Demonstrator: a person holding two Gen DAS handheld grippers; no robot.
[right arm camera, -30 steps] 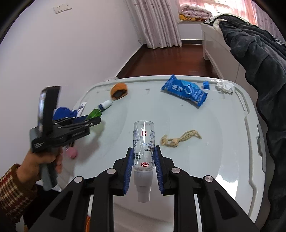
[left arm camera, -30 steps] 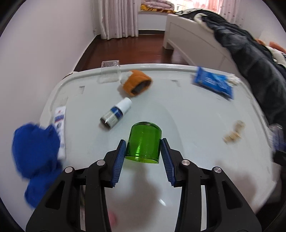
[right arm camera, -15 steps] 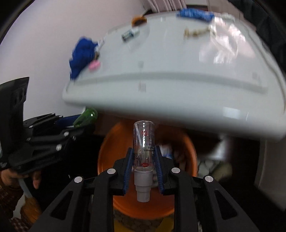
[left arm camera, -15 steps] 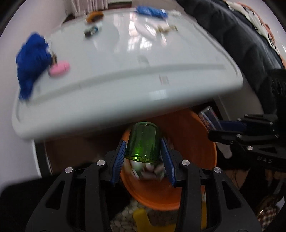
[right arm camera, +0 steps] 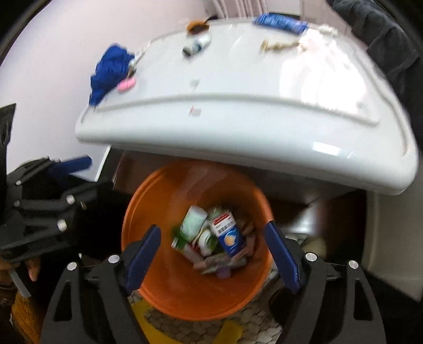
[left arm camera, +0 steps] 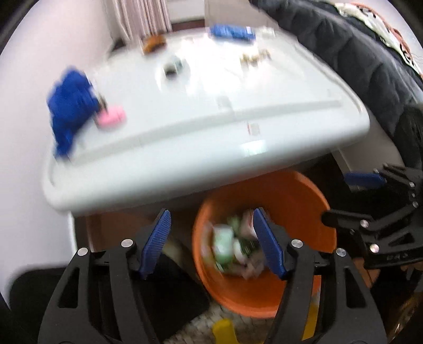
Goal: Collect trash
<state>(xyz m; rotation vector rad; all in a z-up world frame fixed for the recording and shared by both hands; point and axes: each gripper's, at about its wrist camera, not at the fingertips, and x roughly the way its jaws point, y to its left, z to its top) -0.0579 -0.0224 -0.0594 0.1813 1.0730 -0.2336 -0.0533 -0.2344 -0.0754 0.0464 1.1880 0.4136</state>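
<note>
An orange bin (left arm camera: 290, 201) (right arm camera: 164, 280) stands on the floor below the white table's front edge, holding several small bottles and boxes (right arm camera: 214, 238). My left gripper (left arm camera: 214, 246) is open and empty over the bin's left rim. My right gripper (right arm camera: 214, 251) is open and empty right above the bin. On the table (left arm camera: 185, 148) lie a blue cloth (left arm camera: 71, 103), a pink item (left arm camera: 111, 119), a small bottle (right arm camera: 197, 46), an orange item (right arm camera: 197, 26), a blue packet (right arm camera: 280, 22) and a tan string (right arm camera: 277, 46).
The white table (right arm camera: 238, 132) overhangs the bin's far side. A dark quilted cover (left arm camera: 357, 55) lies at right. Yellow stool legs (right arm camera: 148, 320) show under the bin. Each gripper appears in the other's view, the right one (left arm camera: 375, 217), the left one (right arm camera: 45, 201).
Both grippers swung down from the table to the bin and opened. The green cup and the clear spray bottle left the fingers and dropped into the bin.
</note>
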